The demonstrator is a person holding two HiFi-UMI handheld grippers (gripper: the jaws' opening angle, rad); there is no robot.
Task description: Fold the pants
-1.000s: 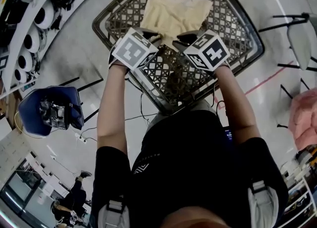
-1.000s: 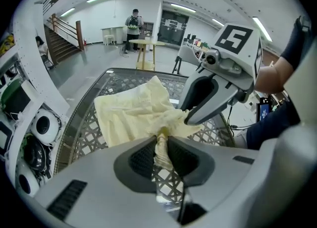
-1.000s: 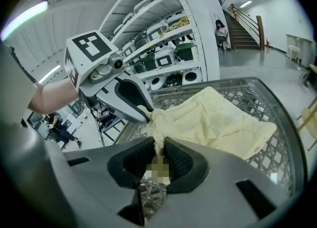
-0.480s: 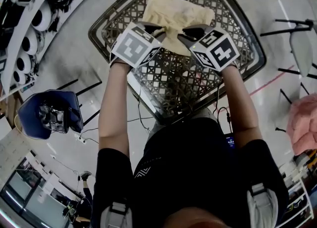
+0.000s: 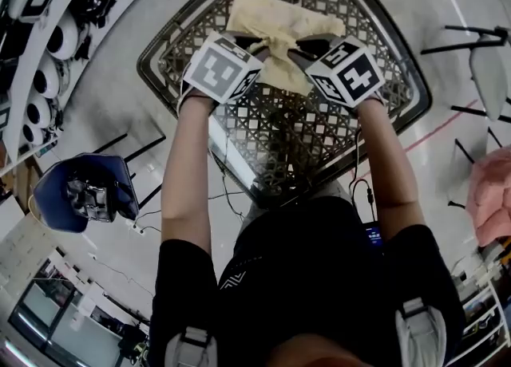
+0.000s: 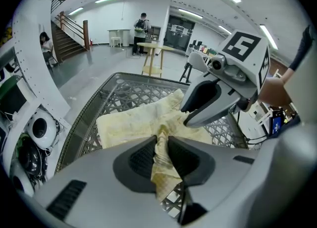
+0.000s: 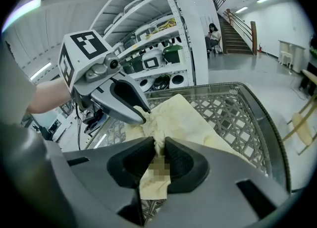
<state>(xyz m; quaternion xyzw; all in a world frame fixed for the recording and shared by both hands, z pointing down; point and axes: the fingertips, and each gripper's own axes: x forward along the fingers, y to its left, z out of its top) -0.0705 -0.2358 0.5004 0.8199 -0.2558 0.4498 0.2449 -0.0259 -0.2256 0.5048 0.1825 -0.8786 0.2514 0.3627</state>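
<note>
1. pants, head view: the pale cloth lies on the far part of the lattice surface. its near edge is bunched and lifted between the left gripper and the right gripper, which are held side by side, probably to carry that edge over for a fold.
2. left gripper view: the fingers pinch a ridge of cloth, and the rest trails down onto the surface.
3. right gripper view: the fingers likewise clamp a gathered fold, so the edge stays level.
</note>
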